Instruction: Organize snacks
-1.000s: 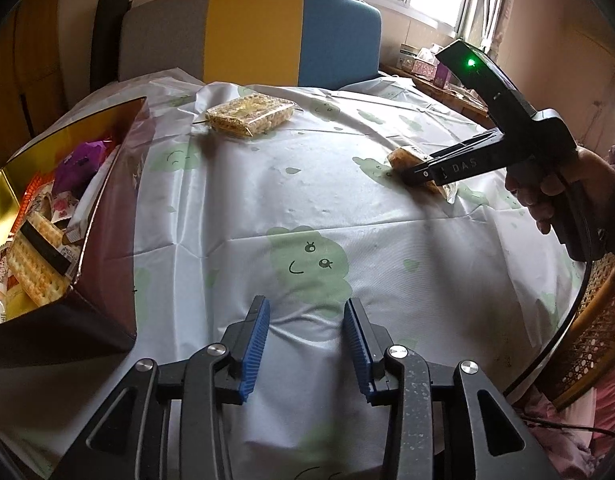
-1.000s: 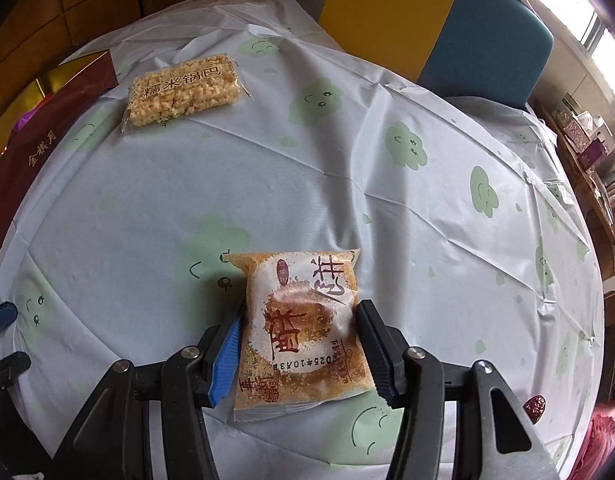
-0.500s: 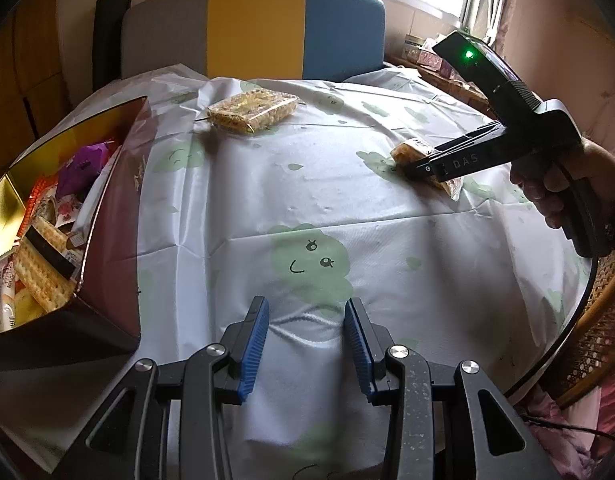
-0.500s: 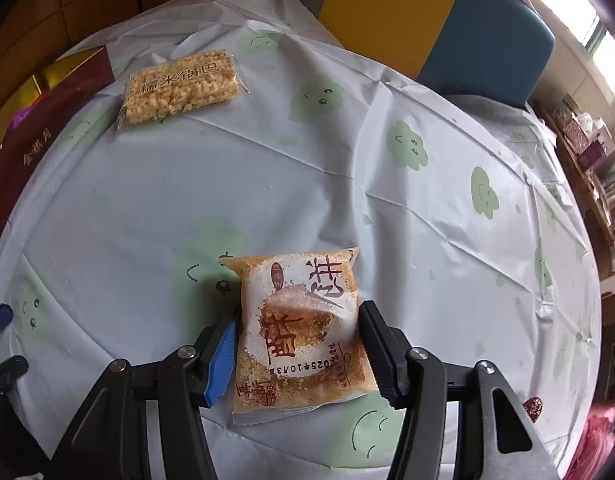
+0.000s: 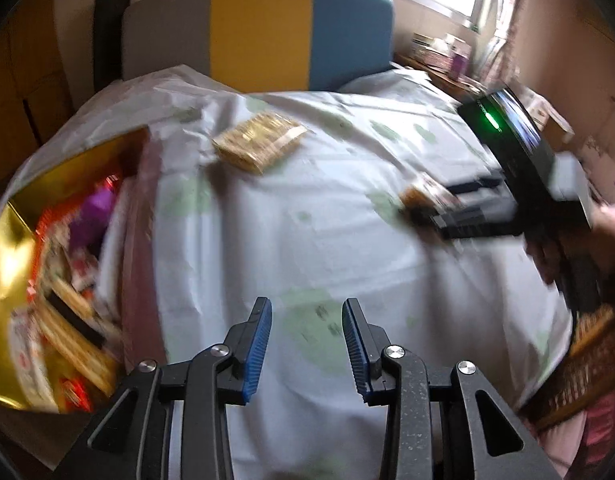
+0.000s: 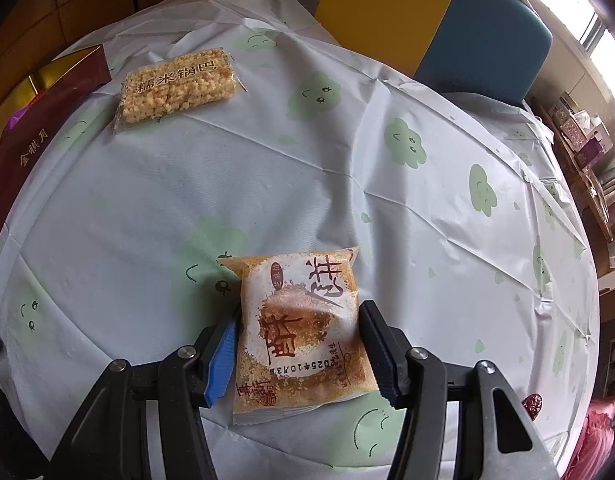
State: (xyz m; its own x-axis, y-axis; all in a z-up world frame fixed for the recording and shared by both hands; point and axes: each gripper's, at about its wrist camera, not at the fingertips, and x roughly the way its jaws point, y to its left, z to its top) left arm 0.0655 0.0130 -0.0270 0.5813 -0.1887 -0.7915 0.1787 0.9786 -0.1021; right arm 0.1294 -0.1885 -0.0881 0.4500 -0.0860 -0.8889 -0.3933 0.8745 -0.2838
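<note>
An orange-and-white snack packet (image 6: 303, 328) lies on the tablecloth between the fingers of my right gripper (image 6: 301, 354). The jaws stand at its two sides, close on it but not visibly squeezing it. The packet (image 5: 425, 192) and the right gripper (image 5: 435, 210) also show blurred in the left wrist view. A clear pack of rice crackers (image 6: 177, 84) lies at the far left, also in the left wrist view (image 5: 259, 146). My left gripper (image 5: 305, 344) is open and empty above the cloth. A gold-lined box (image 5: 11, 236) at the left holds several snacks.
The round table wears a white cloth with green clouds (image 6: 387, 184). The box's dark red wall (image 6: 39, 120) runs along the left edge. A grey, yellow and blue chair back (image 5: 259, 28) stands behind the table. A wicker chair (image 5: 587, 348) is at the right.
The left wrist view has swung and is blurred; the box and cracker pack have shifted right in it. The right gripper's fingers have slid further along the orange packet's sides.
</note>
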